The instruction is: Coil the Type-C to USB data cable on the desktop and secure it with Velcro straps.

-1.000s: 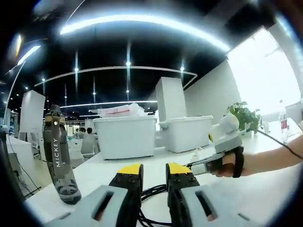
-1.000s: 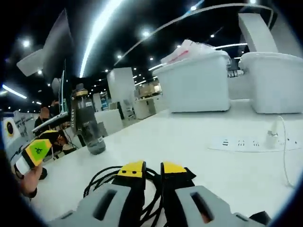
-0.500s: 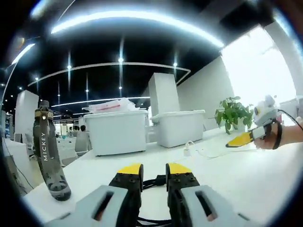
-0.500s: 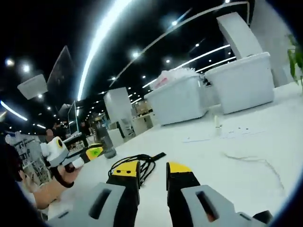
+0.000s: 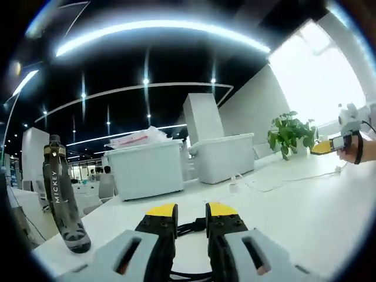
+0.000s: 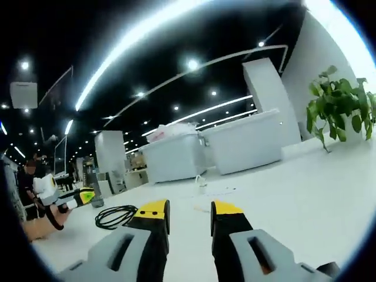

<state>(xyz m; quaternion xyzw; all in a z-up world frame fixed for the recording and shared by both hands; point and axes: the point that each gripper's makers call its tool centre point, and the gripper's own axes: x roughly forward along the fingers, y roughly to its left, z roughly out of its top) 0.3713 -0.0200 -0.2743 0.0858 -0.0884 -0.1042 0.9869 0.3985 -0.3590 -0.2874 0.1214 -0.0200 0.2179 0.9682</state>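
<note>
While the black cable (image 6: 115, 216) lies lower left on the tabletop (image 6: 305, 194), both hand-held grippers (image 5: 191, 212) (image 6: 189, 210) hover empty, jaws slightly parted.

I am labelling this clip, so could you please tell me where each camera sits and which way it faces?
Left gripper view: rides low on the left gripper, facing across the white desk toward the bins, bottle and black cable; a hand holds the right gripper far right.
Right gripper view: rides on the right gripper, facing the bins and plant; a hand holds the left gripper.
Shared: desk, bins, cable.
</note>
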